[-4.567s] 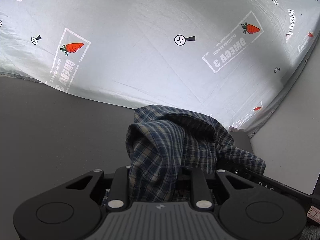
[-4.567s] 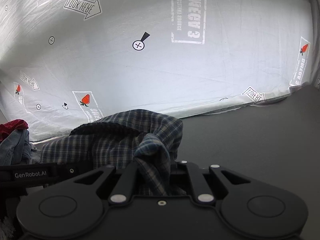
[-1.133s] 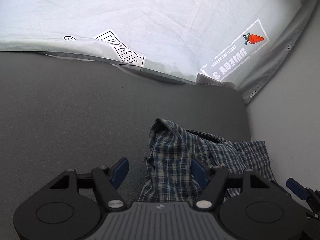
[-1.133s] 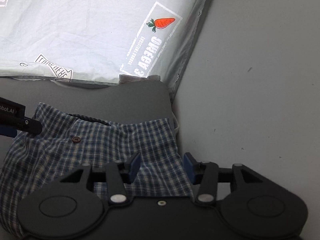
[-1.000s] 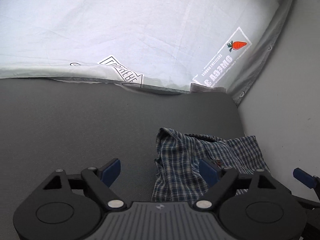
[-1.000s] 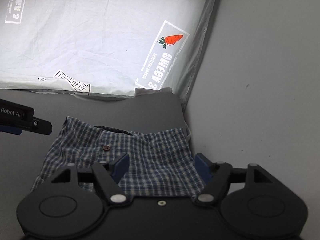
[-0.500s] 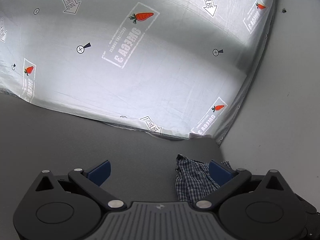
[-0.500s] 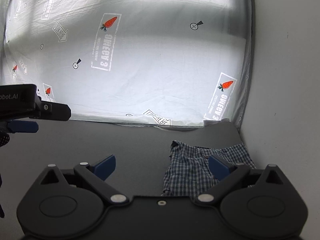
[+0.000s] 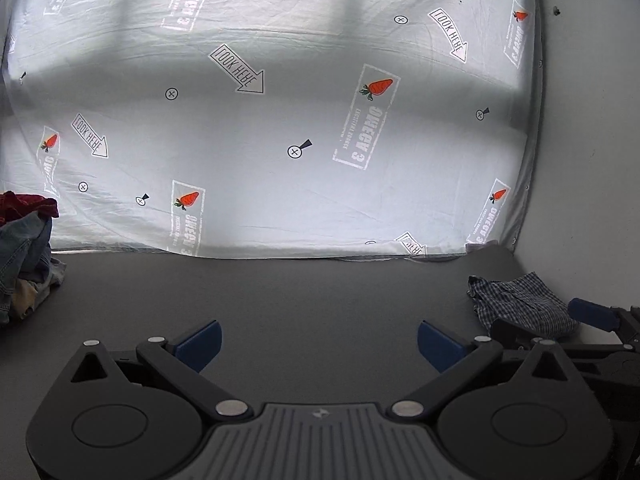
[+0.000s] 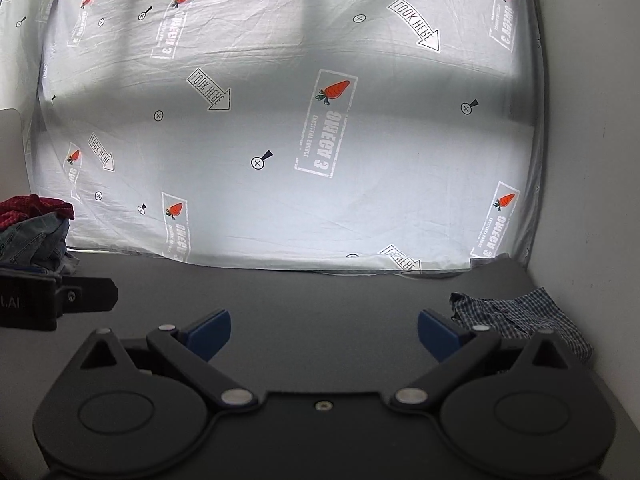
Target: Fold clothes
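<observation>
The folded plaid shirt point(image 9: 520, 300) lies in the far right corner of the dark grey worktop point(image 9: 320, 292), close to the plain wall point(image 9: 592, 160). The left gripper point(image 9: 318, 338) hovers over bare worktop with its blue fingers point(image 9: 200, 340) spread wide and nothing between them. The right gripper point(image 10: 324, 330) is the same: fingers point(image 10: 210, 330) apart, empty, with its right finger overlapping the shirt's near edge in view. A white printed sheet point(image 9: 280, 120) hangs behind. A pile of clothes point(image 9: 24, 256), denim and red, sits at the far left edge. Nothing lies between the two.
</observation>
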Demonstrator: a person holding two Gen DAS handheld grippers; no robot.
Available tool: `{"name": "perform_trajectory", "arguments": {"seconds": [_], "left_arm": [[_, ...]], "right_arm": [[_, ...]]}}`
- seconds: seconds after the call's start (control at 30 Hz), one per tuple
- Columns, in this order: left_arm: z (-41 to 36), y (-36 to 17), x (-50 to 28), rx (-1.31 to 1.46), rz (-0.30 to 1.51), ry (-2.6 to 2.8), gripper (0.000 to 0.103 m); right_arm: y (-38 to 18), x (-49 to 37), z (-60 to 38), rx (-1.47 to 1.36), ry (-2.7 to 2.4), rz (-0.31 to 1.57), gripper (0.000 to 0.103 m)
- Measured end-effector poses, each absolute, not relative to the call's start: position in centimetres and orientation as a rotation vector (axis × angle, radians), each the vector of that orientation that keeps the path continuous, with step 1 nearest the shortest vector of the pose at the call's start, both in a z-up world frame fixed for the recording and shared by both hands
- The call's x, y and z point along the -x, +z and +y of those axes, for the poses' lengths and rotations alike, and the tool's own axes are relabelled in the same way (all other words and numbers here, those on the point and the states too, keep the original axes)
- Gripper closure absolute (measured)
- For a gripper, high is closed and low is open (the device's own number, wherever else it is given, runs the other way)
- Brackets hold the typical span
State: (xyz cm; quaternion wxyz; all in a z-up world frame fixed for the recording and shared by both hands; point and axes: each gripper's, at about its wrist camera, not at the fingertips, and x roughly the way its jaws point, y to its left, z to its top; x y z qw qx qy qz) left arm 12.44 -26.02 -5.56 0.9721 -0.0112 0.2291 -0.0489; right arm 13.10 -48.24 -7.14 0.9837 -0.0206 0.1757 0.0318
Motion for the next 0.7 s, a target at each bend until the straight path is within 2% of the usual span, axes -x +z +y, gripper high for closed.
{"name": "perform_trajectory", "arguments": {"seconds": [0.2,0.4,0.7], "left_arm": [[-16.9,-4.3,-7.5,0.042,0.478,-0.095,0.000],[-11.5,-3.8,-2.7,0.041,0.531,0.028,0.000],[-7.4,-6.8,0.5,0.084,0.700,0.012,0.000]], "right_arm": [[-6.3,-7.7,-39.5,-0.124,0.062,0.383,0.002],[-4.8,-3.1,-33.7,-0.117,0.054,0.475,0.001],[-5.5,0.9,-29.1,-0.021,-0.013,0.600,0.001]]}}
